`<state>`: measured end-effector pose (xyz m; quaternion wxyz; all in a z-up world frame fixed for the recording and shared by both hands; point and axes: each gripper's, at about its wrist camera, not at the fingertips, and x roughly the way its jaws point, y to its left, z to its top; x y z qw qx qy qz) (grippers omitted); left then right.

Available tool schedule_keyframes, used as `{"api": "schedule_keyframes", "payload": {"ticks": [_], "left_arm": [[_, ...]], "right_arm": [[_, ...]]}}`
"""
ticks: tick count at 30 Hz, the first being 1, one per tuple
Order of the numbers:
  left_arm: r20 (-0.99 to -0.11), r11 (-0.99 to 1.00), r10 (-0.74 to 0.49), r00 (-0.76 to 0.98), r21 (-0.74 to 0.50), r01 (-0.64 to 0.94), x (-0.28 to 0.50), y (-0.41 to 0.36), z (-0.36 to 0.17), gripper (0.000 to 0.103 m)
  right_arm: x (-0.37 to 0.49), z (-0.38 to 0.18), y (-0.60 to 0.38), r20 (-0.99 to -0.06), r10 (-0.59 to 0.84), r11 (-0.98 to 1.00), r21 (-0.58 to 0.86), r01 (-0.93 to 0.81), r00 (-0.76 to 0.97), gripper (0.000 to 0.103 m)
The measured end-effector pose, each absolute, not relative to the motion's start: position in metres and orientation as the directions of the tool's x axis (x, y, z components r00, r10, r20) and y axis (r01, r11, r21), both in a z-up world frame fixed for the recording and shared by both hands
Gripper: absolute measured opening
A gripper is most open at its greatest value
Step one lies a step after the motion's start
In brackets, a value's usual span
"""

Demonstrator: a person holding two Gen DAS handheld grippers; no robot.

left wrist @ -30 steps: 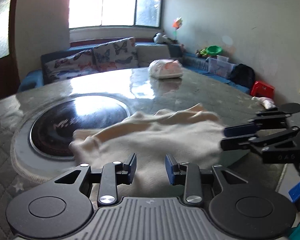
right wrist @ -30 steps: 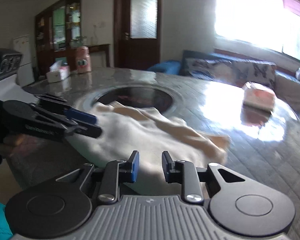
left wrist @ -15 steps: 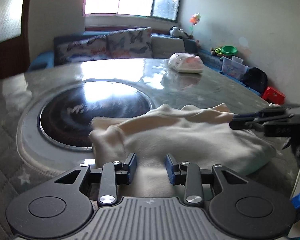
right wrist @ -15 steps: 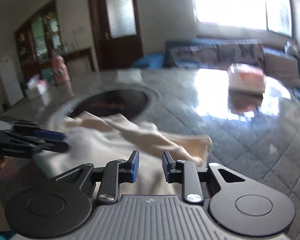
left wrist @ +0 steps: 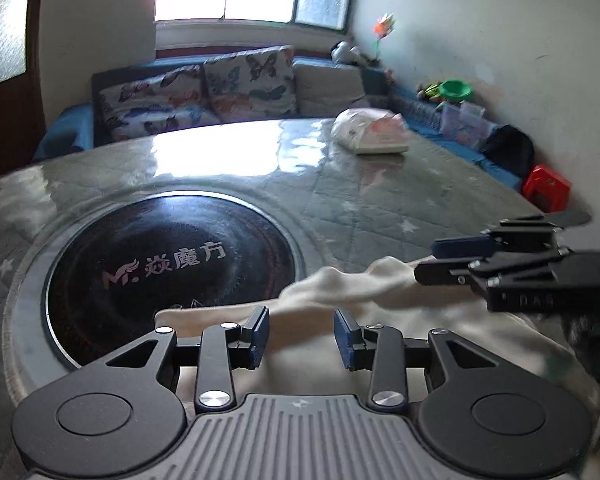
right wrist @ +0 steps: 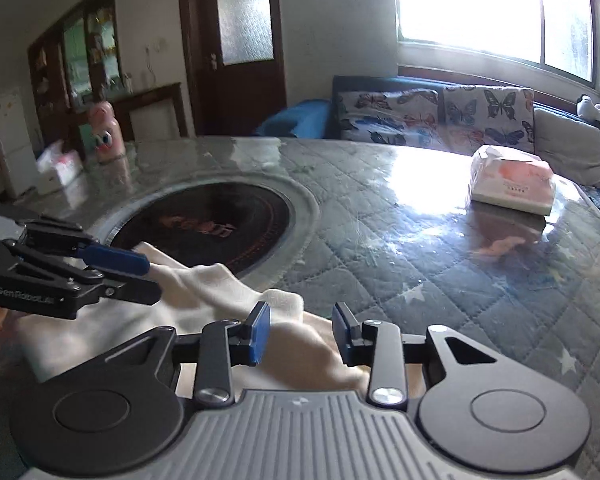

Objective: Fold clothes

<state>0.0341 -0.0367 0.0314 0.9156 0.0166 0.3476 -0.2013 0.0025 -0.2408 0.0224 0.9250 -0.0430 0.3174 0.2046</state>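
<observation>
A cream garment (left wrist: 364,304) lies crumpled at the near edge of the round table, partly over the rim of the black hotplate (left wrist: 172,268). It also shows in the right wrist view (right wrist: 220,300). My left gripper (left wrist: 301,334) is open, low over the garment's near part, with nothing between its pads. My right gripper (right wrist: 300,330) is open over the garment's right end, also empty. Each gripper shows from the side in the other's view: the right one (left wrist: 444,258), the left one (right wrist: 136,276).
The table (left wrist: 380,200) has a quilted cover under glass. A bagged tissue pack (left wrist: 372,132) lies at its far side. A sofa with butterfly cushions (left wrist: 204,92) stands behind. A pink figurine (right wrist: 106,132) and a tissue box (right wrist: 60,164) stand at the far left.
Both grippers pulled back toward the near table edge and stayed open. The garment now lies more bunched and closer to me, off most of the hotplate.
</observation>
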Motion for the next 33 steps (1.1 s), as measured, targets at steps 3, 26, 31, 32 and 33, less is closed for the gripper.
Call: {"api": "schedule_keyframes", "payload": {"ticks": [3, 26, 31, 32, 33], "left_arm": [[-0.671, 0.928, -0.319, 0.669, -0.079, 0.363, 0.047, -0.042, 0.023, 0.041], [-0.636, 0.949, -0.284, 0.718, -0.078, 0.305, 0.000, -0.019, 0.033, 0.066], [-0.627, 0.959, -0.251, 0.737, -0.057, 0.278, -0.025, -0.006, 0.034, 0.067], [-0.626, 0.961, -0.242, 0.742, -0.051, 0.271, -0.030, -0.003, 0.035, 0.068], [-0.626, 0.964, -0.232, 0.745, -0.047, 0.260, -0.036, 0.001, 0.035, 0.068]], "right_arm": [[0.011, 0.012, -0.238, -0.632, 0.332, 0.917, 0.044, -0.396, 0.700, 0.040], [-0.079, 0.027, -0.190, -0.541, 0.429, 0.837, -0.064, -0.543, 0.724, 0.084], [-0.088, 0.022, -0.184, -0.547, 0.420, 0.830, -0.091, -0.550, 0.724, 0.086], [-0.090, 0.022, -0.185, -0.544, 0.419, 0.830, -0.095, -0.550, 0.727, 0.087], [-0.092, 0.023, -0.185, -0.542, 0.418, 0.830, -0.100, -0.549, 0.729, 0.088]]}}
